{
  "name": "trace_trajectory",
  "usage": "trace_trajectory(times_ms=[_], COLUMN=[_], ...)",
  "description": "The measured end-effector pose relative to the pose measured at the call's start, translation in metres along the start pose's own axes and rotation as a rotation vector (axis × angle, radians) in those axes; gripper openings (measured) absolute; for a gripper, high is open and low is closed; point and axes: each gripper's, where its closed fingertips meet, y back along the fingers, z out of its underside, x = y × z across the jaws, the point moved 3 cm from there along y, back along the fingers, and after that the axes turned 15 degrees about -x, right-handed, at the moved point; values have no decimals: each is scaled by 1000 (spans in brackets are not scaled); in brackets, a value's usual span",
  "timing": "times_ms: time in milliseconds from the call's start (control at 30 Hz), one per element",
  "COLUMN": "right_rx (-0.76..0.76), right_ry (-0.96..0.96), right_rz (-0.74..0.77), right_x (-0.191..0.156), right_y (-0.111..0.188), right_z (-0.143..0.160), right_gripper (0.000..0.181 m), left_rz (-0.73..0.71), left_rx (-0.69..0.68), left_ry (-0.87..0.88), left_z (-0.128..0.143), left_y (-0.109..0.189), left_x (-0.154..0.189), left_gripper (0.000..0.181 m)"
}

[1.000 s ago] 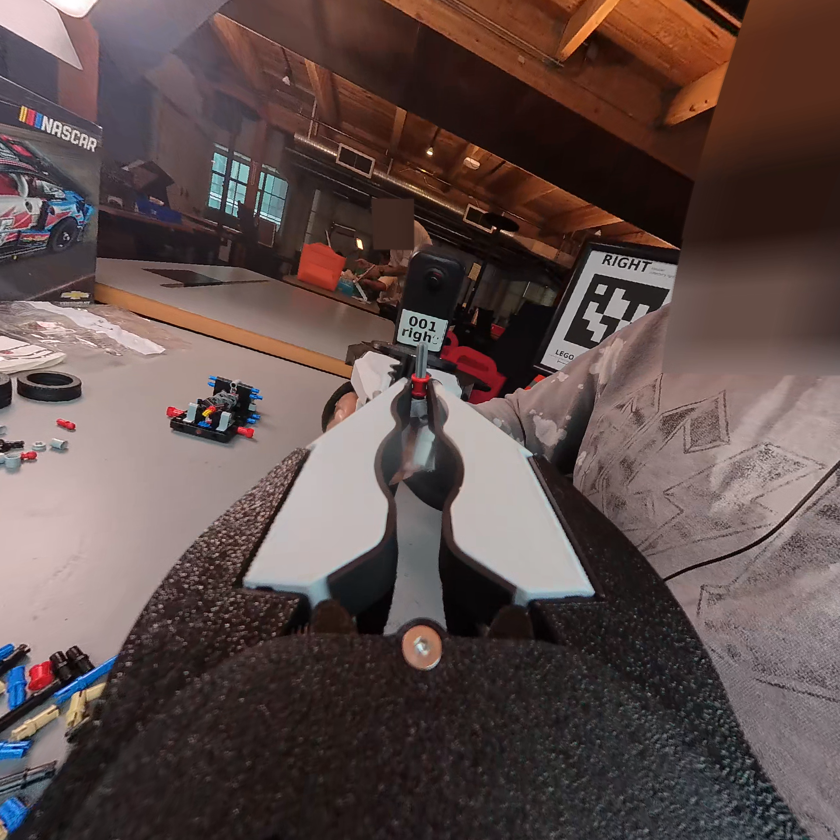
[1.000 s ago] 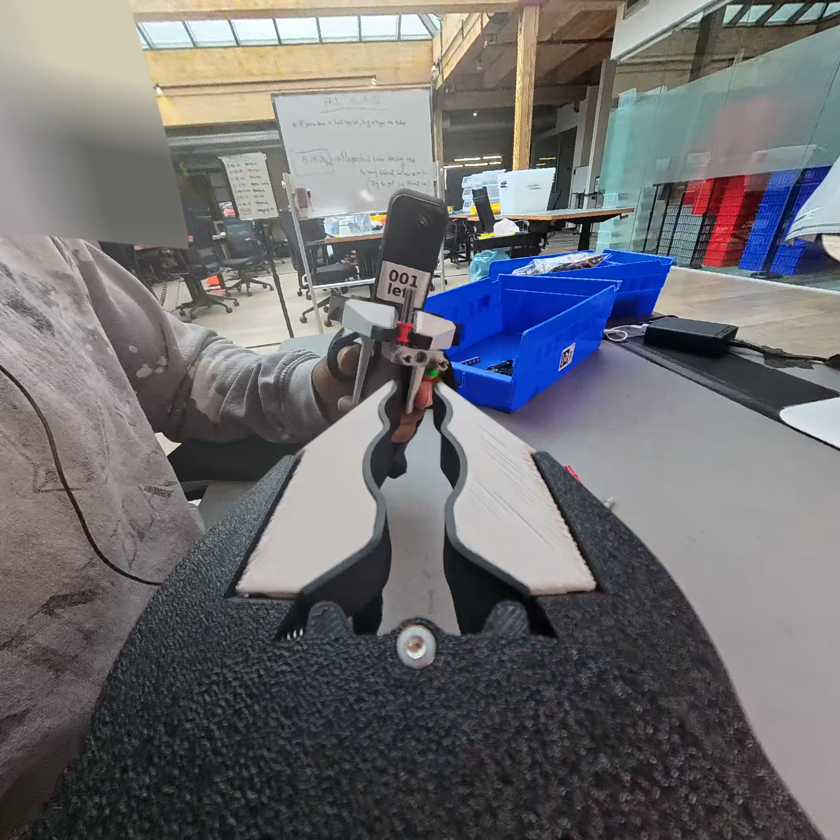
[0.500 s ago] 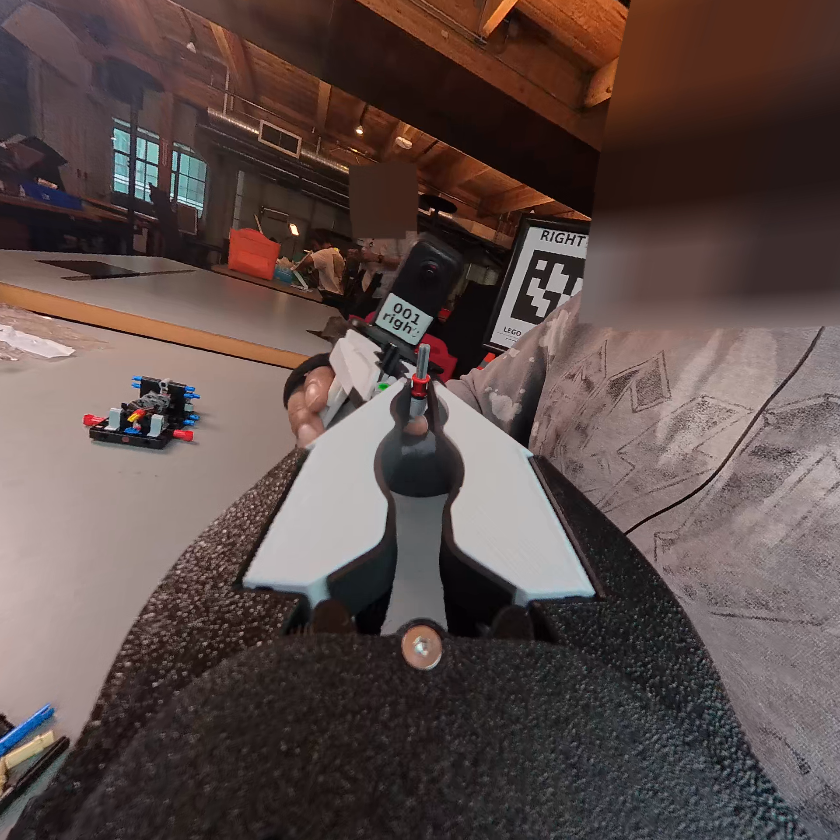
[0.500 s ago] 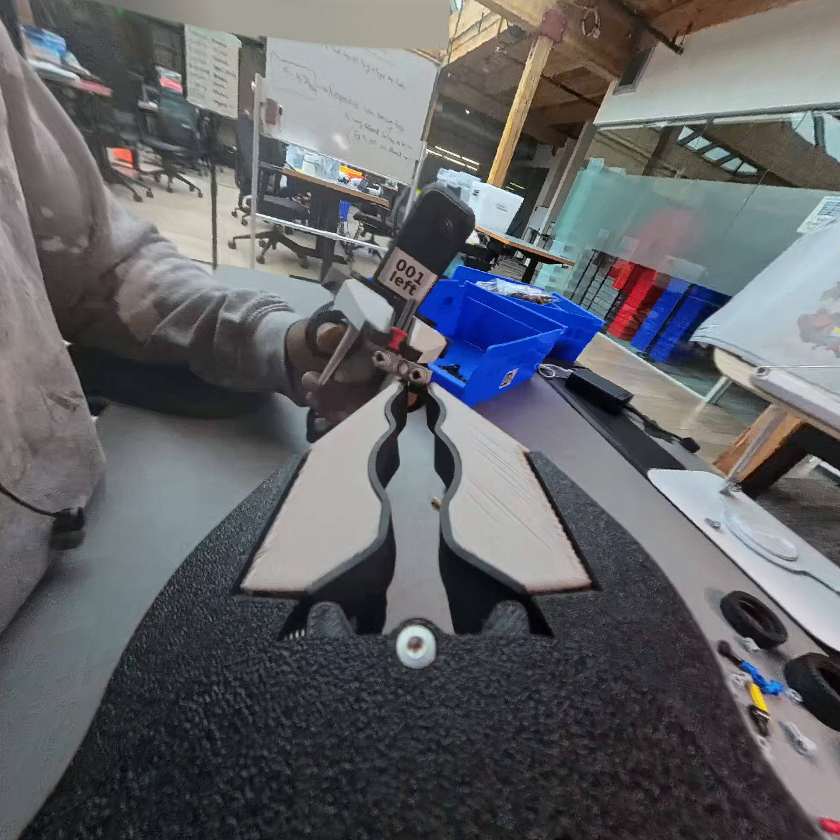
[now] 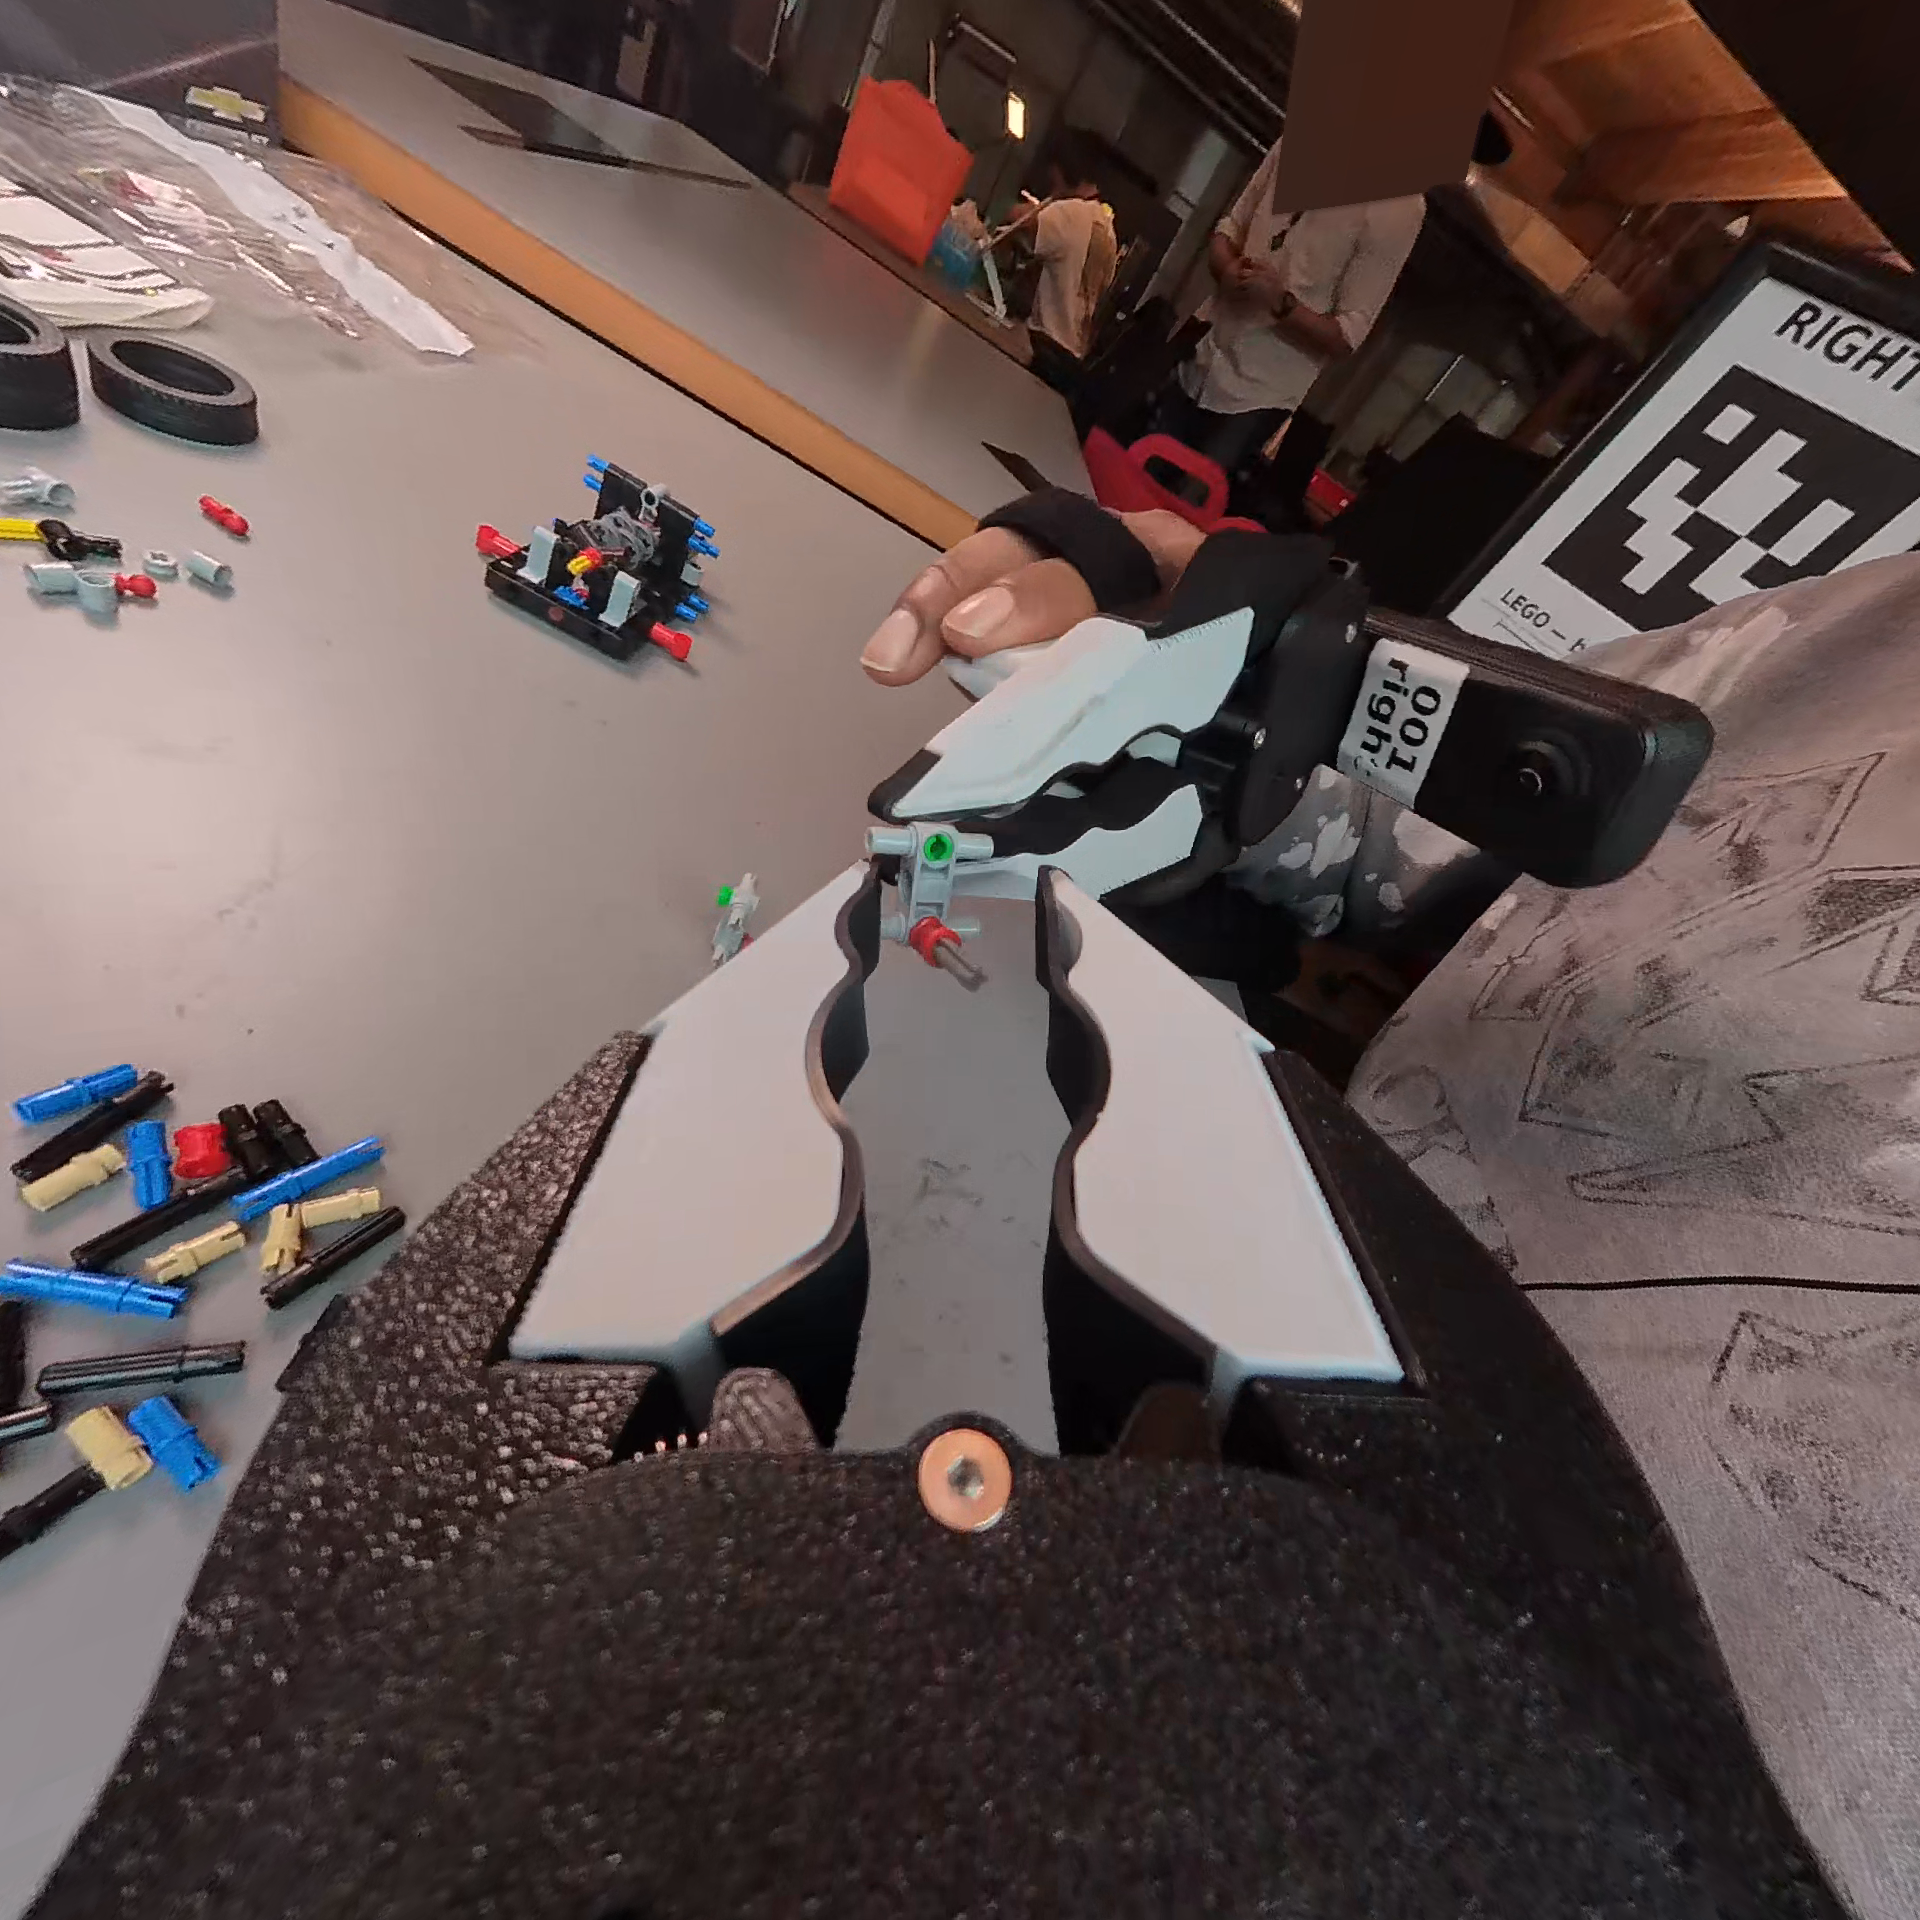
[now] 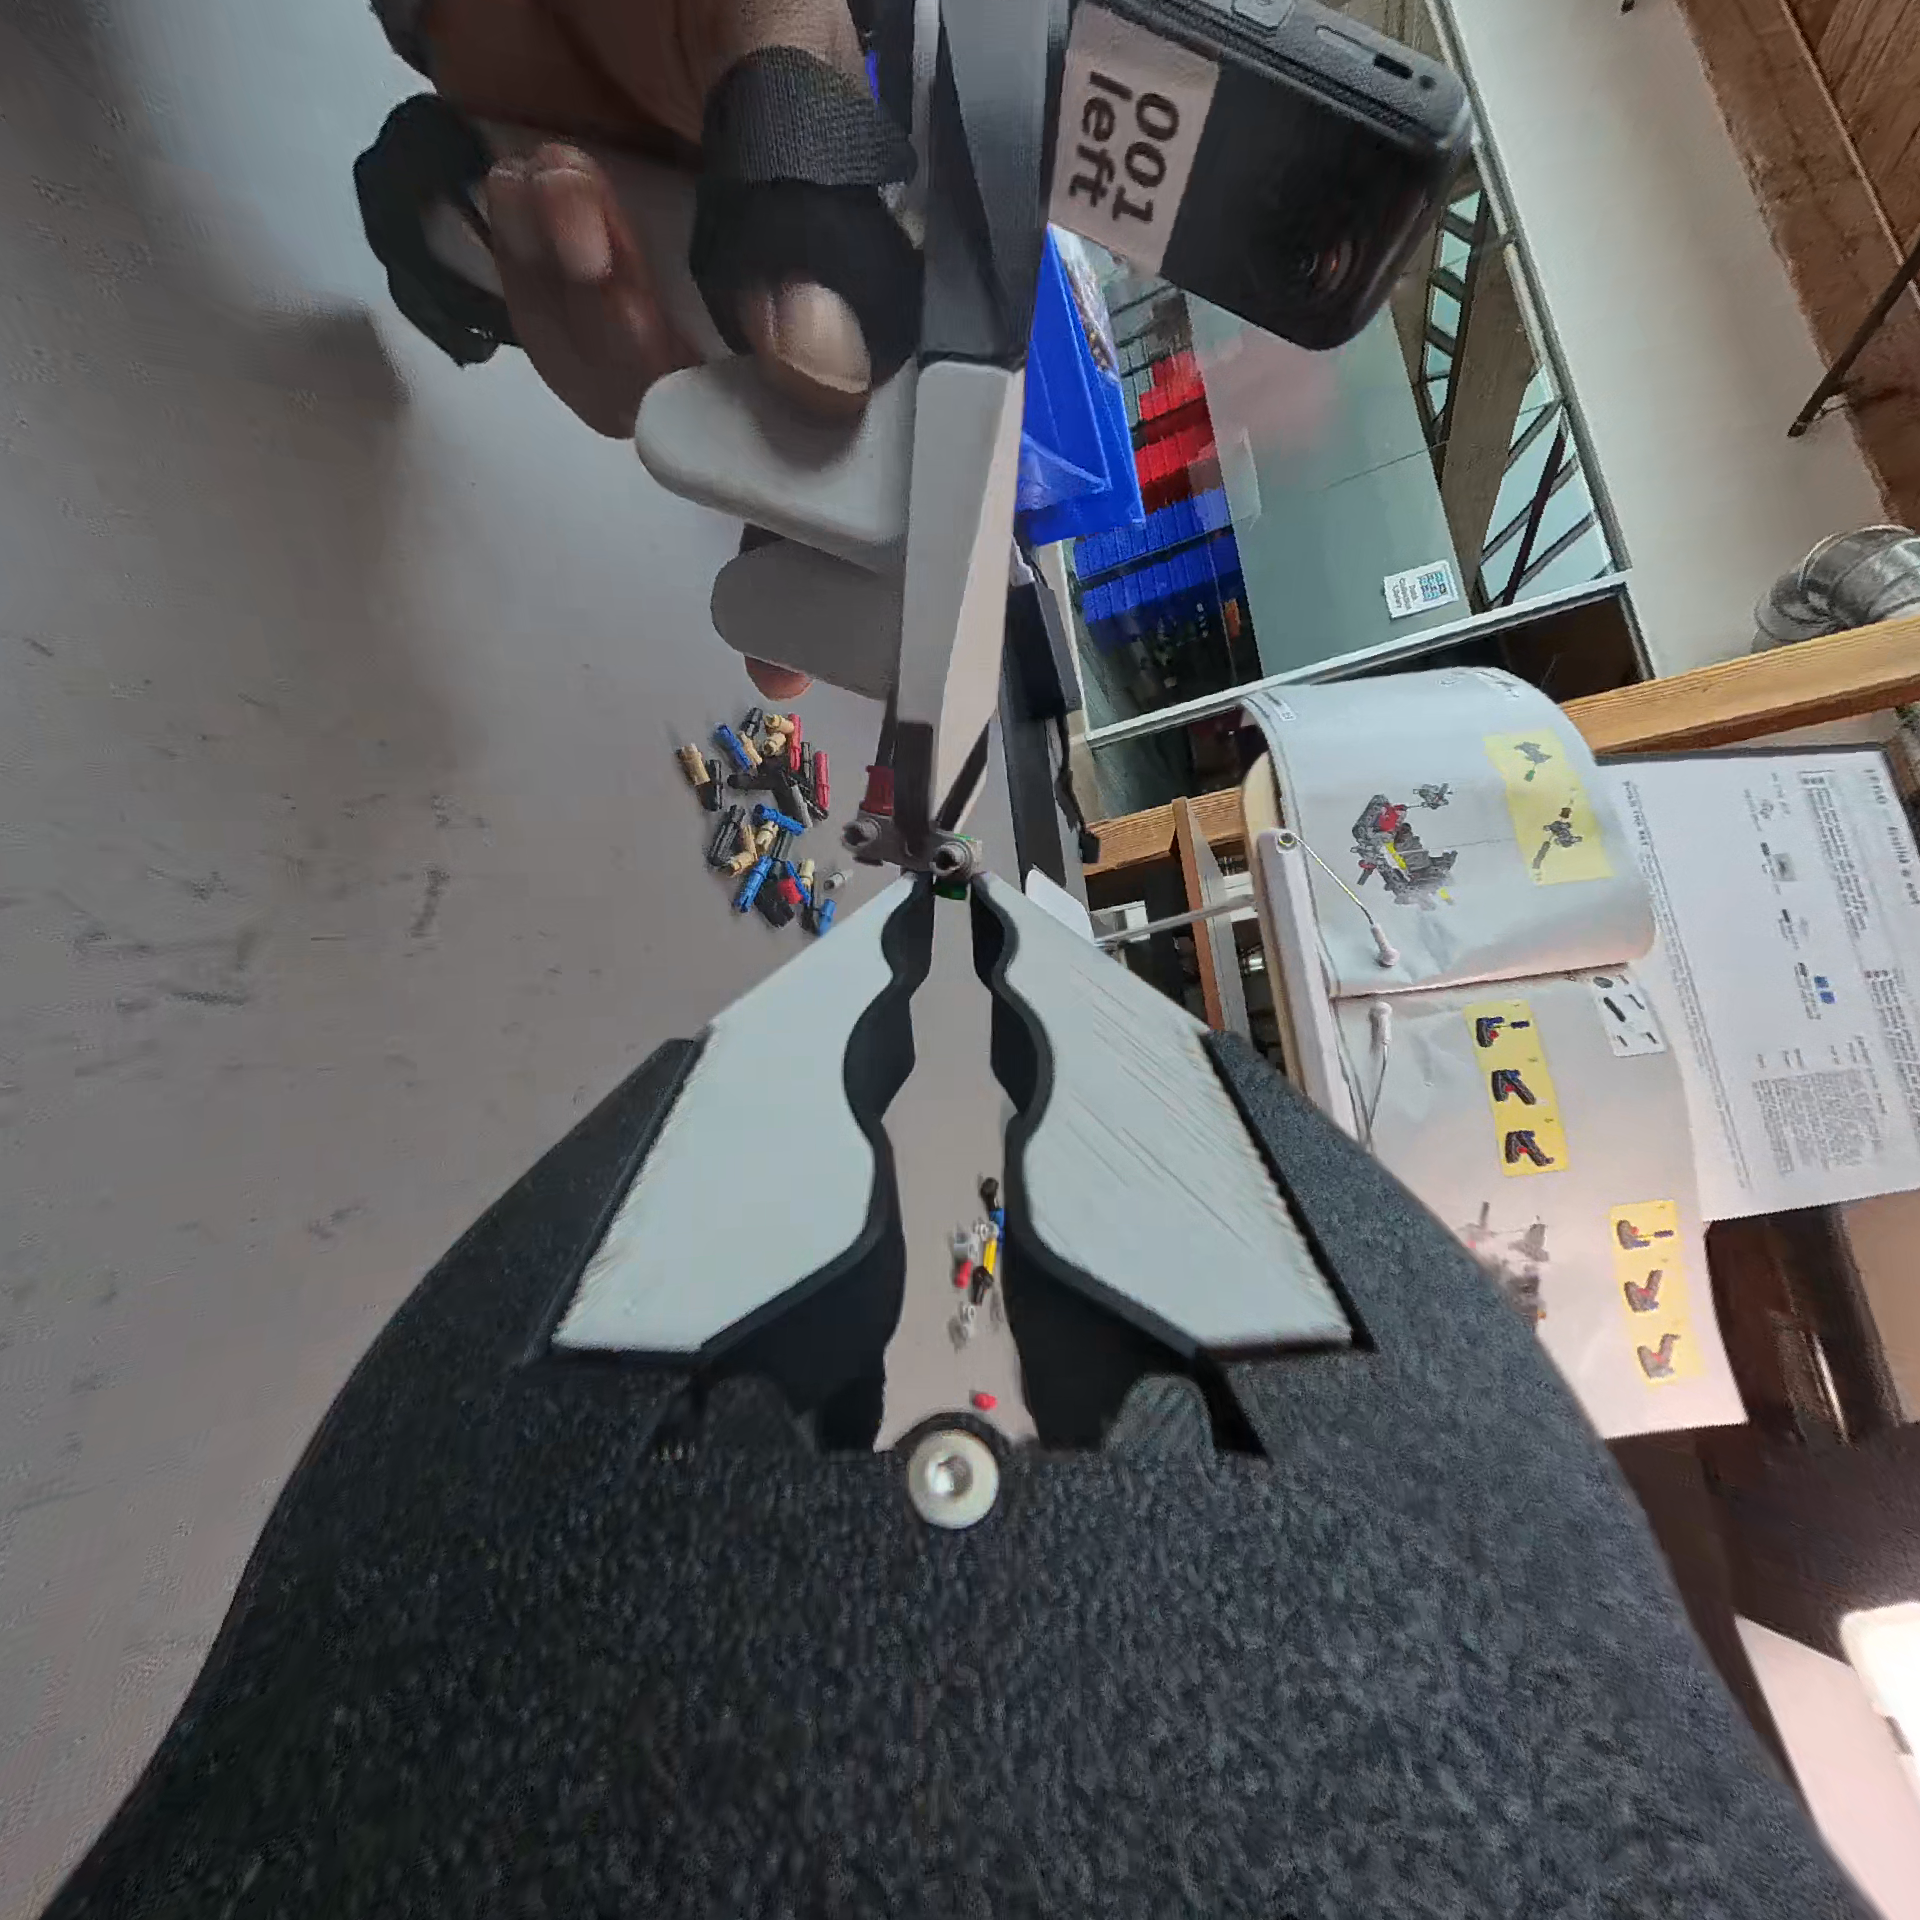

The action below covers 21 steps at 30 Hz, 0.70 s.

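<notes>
Your left gripper (image 5: 951, 894) stands wide open, the small grey connector assembly (image 5: 928, 883) hanging between its tips. Your right gripper (image 6: 940, 883) is pinched narrow on that same piece by its green pin, at the centre of the frame. In the left wrist view, a partly built chassis (image 5: 597, 561) sits upper left, two black tyres (image 5: 171, 387) beyond it, and loose pins (image 5: 156, 1216) lie lower left on the grey table (image 5: 364, 779). An open instruction booklet (image 6: 1455, 883) stands at the right of the right wrist view.

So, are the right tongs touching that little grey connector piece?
Touching. The right wrist view shows the right tongs pinched shut on the grey connector piece.
</notes>
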Motion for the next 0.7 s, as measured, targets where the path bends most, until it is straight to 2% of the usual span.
trace_trajectory(times_ms=[67,167,233,333,400,700], right_rx=[10,74,180,383,478,524], right_ry=[22,-58,-236,-591,-728,-775], right_rz=[5,-51,-166,-492,-587,-643], right_x=[-1,-1,3,12,20,16], right_y=[2,7,15,32,39,40], right_z=[-4,-6,-7,-8,-10,-18], right_gripper=[6,6,5,9,11,7], left_rz=[-38,-45,-53,-52,-60,-61], left_rx=[-16,-38,-25,28,58,84], left_ry=[-16,-109,-224,-372,-411,-499], left_z=[2,3,2,-3,-6,-7], left_y=[1,2,5,10,11,9], left_x=[-3,3,10,24,29,42], left_gripper=[16,12,7,7,7,7])
